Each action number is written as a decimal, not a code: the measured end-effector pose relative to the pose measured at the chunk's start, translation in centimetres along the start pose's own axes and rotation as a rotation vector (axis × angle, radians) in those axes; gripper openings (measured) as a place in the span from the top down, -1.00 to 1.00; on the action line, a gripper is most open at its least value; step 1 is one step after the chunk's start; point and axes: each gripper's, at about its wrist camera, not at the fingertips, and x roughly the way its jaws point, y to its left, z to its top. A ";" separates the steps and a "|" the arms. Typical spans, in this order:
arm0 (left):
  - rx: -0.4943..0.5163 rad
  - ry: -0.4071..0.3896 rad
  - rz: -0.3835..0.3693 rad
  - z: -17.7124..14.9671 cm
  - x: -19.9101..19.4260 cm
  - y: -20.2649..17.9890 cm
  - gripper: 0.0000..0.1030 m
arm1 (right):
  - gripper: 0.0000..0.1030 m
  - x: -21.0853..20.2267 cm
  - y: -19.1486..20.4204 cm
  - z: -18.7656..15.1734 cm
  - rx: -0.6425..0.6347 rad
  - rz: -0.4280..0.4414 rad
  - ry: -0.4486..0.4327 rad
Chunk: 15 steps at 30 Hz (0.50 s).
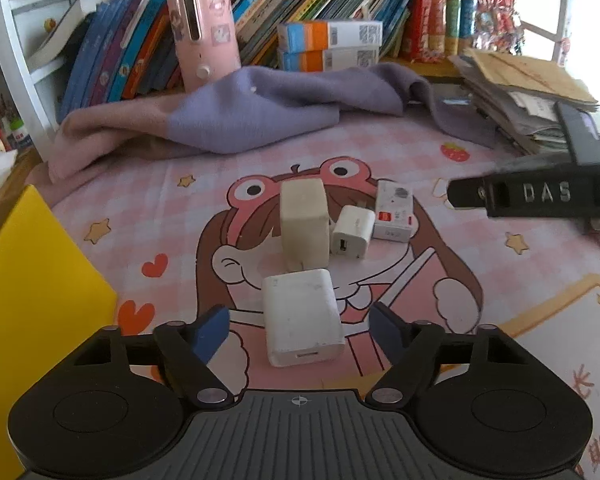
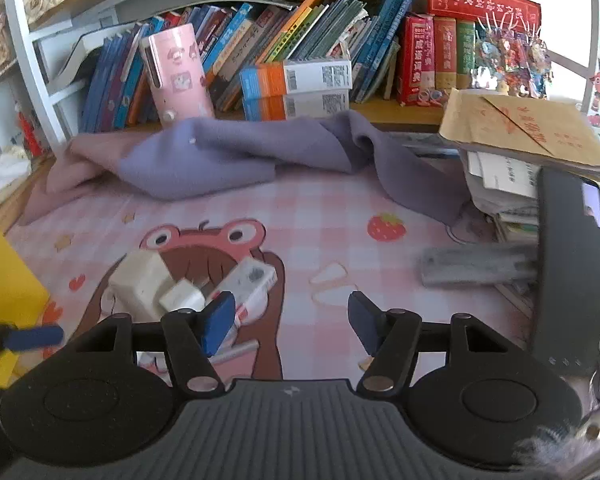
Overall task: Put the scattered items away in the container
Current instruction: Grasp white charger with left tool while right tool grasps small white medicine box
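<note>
Spread wide, the left gripper straddles a white charger on the pink cartoon mat, touching nothing. Only its view shows the yellow container wall. The right gripper gapes empty.

The yellow box is cut off by the left edge in both views, so its inside cannot be seen. In the right wrist view, a blue pad at the far left is blurry. The grey bar is blurry too.
</note>
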 end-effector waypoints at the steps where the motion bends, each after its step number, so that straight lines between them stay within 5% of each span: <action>1: -0.003 0.006 0.005 0.0 0.3 0.0 -0.37 | -0.22 0.5 0.0 0.1 0.002 0.003 -0.001; 12: -0.047 0.029 -0.031 -0.3 1.4 0.6 0.16 | -0.22 6.9 1.6 1.0 0.059 -0.014 0.015; 15: -0.044 0.027 -0.036 -0.3 1.3 0.5 0.18 | -0.20 8.0 2.2 0.9 0.035 -0.016 0.044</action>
